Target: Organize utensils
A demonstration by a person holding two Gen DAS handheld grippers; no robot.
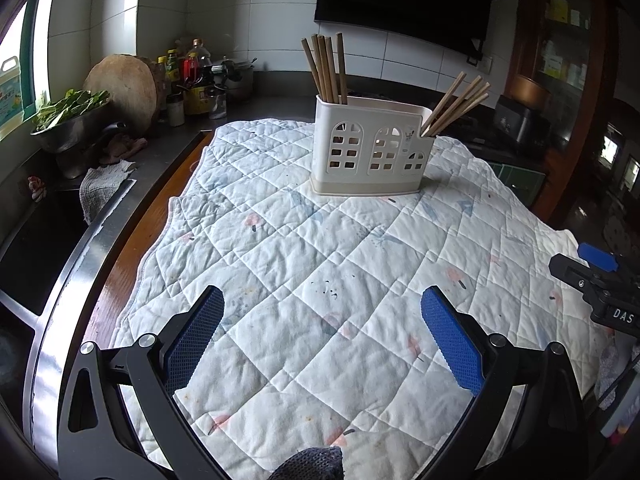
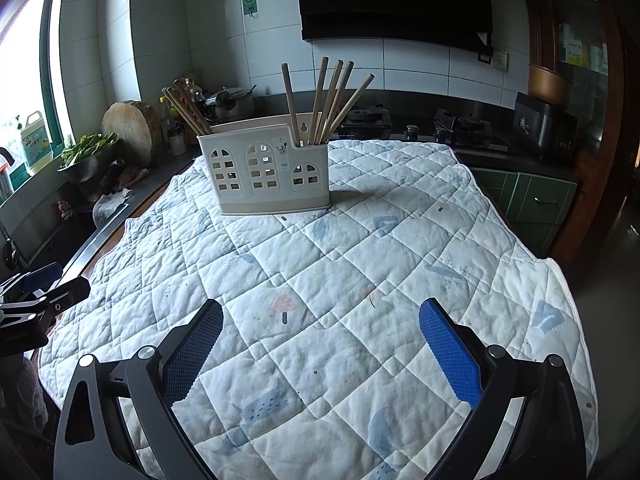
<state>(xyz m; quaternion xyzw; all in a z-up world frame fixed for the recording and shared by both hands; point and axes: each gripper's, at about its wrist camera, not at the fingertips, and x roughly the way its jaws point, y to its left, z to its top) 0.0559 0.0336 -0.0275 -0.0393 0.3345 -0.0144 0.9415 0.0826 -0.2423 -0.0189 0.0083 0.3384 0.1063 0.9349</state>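
I held both the left gripper point(image 1: 322, 320) and right gripper point(image 2: 321, 332) with fingers spread, empty; only my right view showed the stove point(image 2: 460, 128) behind the chopstick holder point(image 2: 264, 172)

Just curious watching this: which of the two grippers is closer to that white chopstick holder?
Neither clearly. The left gripper and right gripper both hover open over the quilt, well short of the chopstick holder, at what looks like similar range.
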